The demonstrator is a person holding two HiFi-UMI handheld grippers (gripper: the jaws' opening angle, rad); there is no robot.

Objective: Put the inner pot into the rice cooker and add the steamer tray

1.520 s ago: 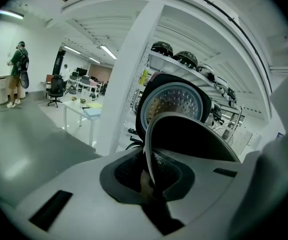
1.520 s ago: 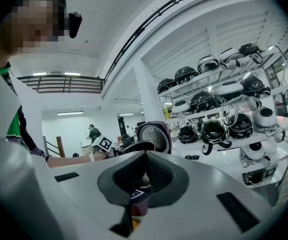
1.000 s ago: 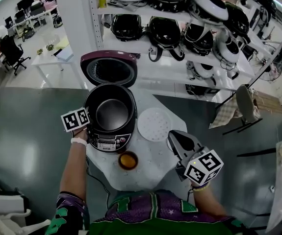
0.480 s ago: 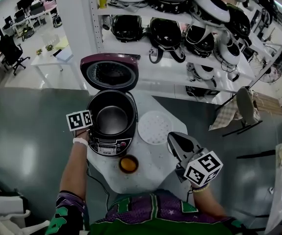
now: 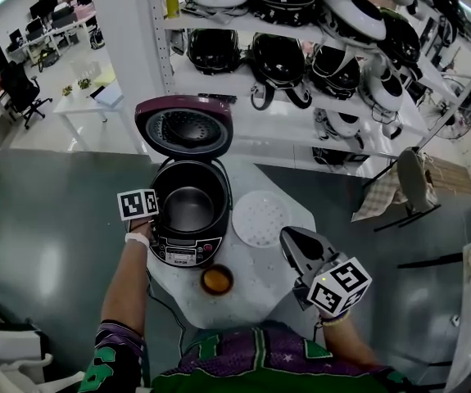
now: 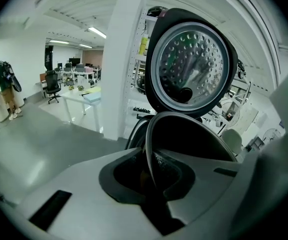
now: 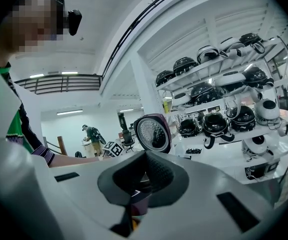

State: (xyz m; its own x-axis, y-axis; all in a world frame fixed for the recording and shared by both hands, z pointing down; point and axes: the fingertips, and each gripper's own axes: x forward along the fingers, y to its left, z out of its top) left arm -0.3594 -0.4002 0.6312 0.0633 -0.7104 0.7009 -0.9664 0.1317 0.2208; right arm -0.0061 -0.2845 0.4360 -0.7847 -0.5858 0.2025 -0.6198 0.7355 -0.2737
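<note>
Dark round metal inner pot sits inside the open maroon-and-black rice cooker on the white table; left gripper clamps the pot's left rim; right gripper, jaws together and empty, is near the white perforated steamer tray.

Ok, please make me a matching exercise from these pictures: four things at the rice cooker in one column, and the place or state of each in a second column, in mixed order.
Things:
1. lid
2. pot
3. tray
4. bowl

Places or states:
A. on the table, in front of the cooker
B. stands open
C. flat on the table, right of the cooker
D. rim held by the left gripper

Pairs: 1-B; 2-D; 3-C; 4-A
</note>
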